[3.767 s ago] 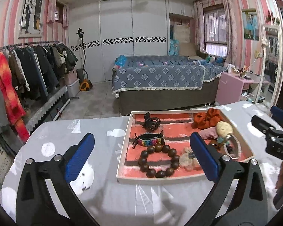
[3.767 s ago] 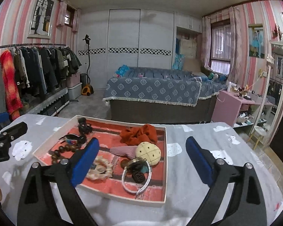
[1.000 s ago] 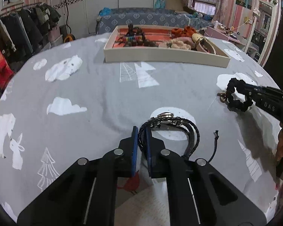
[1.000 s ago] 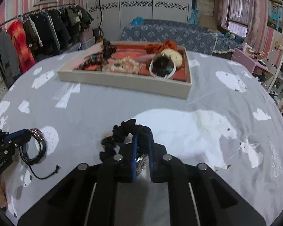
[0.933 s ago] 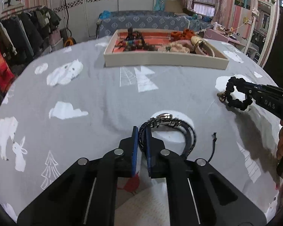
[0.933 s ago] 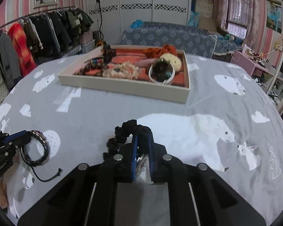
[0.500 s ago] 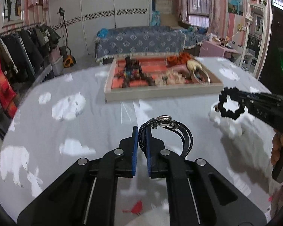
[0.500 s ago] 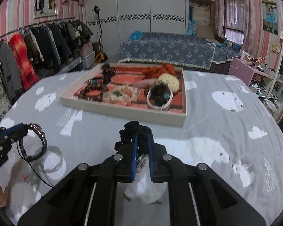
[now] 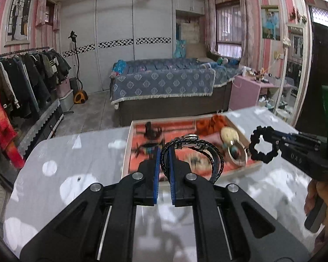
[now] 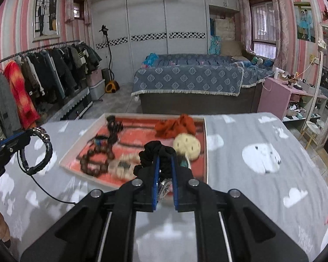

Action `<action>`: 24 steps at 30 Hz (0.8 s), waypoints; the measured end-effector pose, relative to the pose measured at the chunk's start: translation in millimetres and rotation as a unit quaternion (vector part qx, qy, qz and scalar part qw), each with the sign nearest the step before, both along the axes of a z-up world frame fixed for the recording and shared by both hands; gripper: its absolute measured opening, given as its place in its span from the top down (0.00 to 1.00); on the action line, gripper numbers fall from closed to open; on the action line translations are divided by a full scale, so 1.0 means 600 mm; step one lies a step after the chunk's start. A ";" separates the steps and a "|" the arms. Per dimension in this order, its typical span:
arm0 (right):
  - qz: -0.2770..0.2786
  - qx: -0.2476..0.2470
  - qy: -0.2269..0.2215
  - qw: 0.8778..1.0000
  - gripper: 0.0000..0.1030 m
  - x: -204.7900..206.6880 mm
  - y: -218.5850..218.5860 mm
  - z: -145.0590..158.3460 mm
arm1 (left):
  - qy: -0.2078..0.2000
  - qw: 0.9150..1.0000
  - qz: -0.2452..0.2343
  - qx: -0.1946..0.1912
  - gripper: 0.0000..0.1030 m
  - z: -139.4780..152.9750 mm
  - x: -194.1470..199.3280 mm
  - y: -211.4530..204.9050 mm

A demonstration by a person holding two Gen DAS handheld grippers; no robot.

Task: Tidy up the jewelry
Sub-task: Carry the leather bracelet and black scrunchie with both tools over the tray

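Both claws pinch jewelry: left claw (image 9: pixel 163 152) a braided bracelet (image 9: pixel 192 144), right claw (image 10: pixel 164 161) a black scrunchie (image 10: pixel 158 150)

Pink striped walls (image 9: pixel 249 11) close the room. Straight ahead of the tool stand white wardrobe doors (image 9: pixel 133 41) and a bed (image 9: pixel 164 87) under a blue patterned cover. A clothes rack (image 9: pixel 21 80) runs to its left; a barred window (image 9: pixel 227 30) and tall mirror (image 9: pixel 295 72) stand right.

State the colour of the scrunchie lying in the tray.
Orange scrunchie, clearest in the right wrist view.
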State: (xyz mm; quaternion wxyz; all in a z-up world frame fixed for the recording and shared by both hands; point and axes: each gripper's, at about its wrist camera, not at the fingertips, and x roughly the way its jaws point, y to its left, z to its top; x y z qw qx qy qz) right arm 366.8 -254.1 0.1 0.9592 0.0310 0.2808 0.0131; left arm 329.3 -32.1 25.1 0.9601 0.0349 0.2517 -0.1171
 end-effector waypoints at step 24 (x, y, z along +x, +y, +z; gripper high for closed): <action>-0.034 -0.011 0.012 0.999 0.90 0.200 -0.027 -0.095 | 0.057 0.996 0.060 0.030 0.94 -0.139 0.263 -0.020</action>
